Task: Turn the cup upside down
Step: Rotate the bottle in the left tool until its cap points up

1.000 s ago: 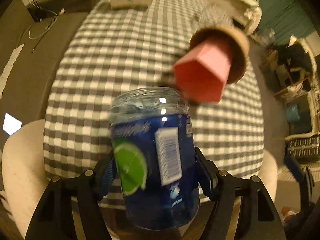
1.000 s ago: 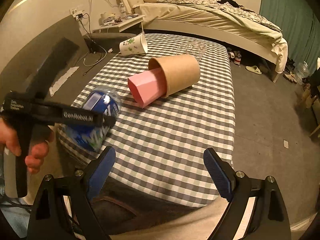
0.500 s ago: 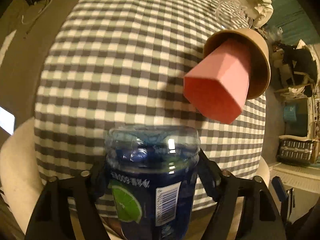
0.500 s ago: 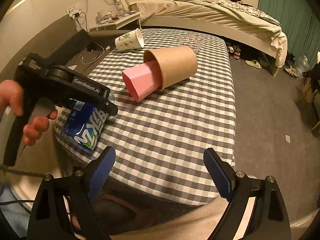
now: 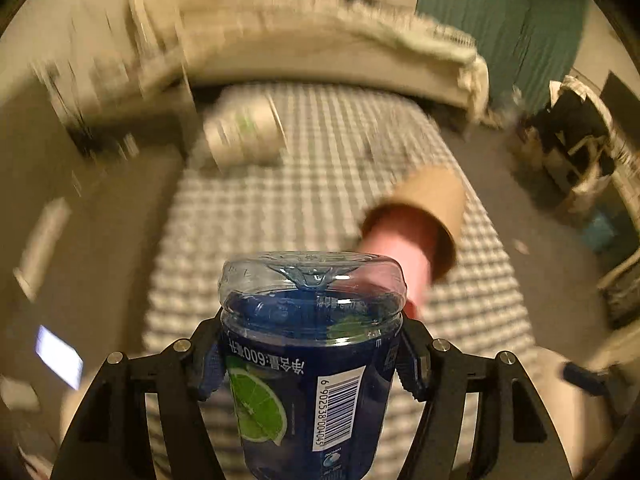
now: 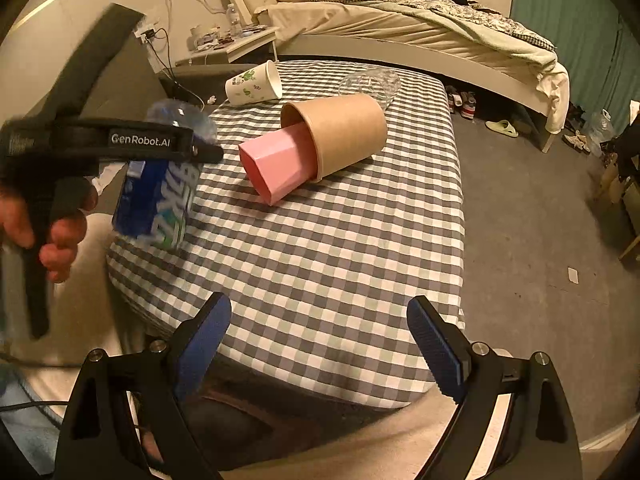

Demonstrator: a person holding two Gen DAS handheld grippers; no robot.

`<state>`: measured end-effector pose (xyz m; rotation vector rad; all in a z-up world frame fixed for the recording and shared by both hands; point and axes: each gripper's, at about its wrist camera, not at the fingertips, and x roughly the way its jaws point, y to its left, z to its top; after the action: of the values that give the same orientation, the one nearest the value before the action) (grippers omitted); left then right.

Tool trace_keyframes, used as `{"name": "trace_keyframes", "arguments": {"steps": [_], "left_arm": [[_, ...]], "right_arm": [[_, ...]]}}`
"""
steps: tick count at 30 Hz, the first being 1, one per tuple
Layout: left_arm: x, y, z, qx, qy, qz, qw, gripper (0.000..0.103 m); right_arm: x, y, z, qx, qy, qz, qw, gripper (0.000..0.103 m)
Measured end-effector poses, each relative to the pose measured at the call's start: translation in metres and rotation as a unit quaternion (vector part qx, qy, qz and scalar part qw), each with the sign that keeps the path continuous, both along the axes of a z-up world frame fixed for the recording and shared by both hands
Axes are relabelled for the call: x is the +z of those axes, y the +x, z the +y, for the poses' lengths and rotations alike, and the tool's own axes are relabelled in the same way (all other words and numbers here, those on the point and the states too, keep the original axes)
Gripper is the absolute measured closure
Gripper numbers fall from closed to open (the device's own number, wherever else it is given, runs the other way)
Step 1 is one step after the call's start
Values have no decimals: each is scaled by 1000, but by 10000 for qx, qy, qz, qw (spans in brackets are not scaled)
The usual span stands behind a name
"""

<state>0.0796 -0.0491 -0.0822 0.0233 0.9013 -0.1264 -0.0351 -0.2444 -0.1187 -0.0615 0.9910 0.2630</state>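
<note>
My left gripper (image 5: 312, 356) is shut on a blue plastic bottle-cup (image 5: 312, 360) with a lime label, its clear base pointing up. In the right wrist view the same cup (image 6: 160, 192) hangs above the table's left corner, held by the left gripper (image 6: 168, 148). My right gripper (image 6: 320, 344) is open and empty above the near table edge. A pink cup (image 6: 276, 164) lies on its side, nested in a brown paper cup (image 6: 340, 136), mid-table. They show blurred in the left wrist view: pink cup (image 5: 400, 248), brown cup (image 5: 436, 196).
The table has a grey-and-white checked cloth (image 6: 340, 240). A white printed paper cup (image 6: 252, 88) lies on its side at the far left, a clear glass cup (image 6: 372, 84) at the far edge. A bed (image 6: 400, 28) stands behind; a sofa (image 6: 120, 76) at left.
The left gripper has tilted up and risen with the blue cup; its view swung from looking down on the table to looking across it. The right gripper stayed still and open.
</note>
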Motion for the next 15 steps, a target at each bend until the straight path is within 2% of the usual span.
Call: {"name": "trace_keyframes", "arguments": {"steps": [2, 4, 7, 8, 10, 15], "left_arm": [[-7, -15, -5, -18, 422, -947, 9946, 34], [-20, -25, -10, -41, 748, -1464, 9864, 34], [-40, -25, -8, -242, 617, -1511, 9863, 34], [-39, -27, -9, -291, 655, -1621, 9842, 34], [-38, -25, -8, -390, 670, -1579, 9844, 34], [-29, -43, 5, -282, 318, -1264, 9911, 34]], "right_arm": [[0, 0, 1, -8, -8, -19, 10000, 13], [-1, 1, 3, -6, -20, -11, 10000, 13], [-3, 2, 6, 1, -77, 40, 10000, 13], [-4, 2, 6, 4, -92, 50, 9999, 13], [-5, 2, 7, 6, -124, 73, 9999, 13], [-4, 4, 9, -33, -179, 77, 9998, 13]]}}
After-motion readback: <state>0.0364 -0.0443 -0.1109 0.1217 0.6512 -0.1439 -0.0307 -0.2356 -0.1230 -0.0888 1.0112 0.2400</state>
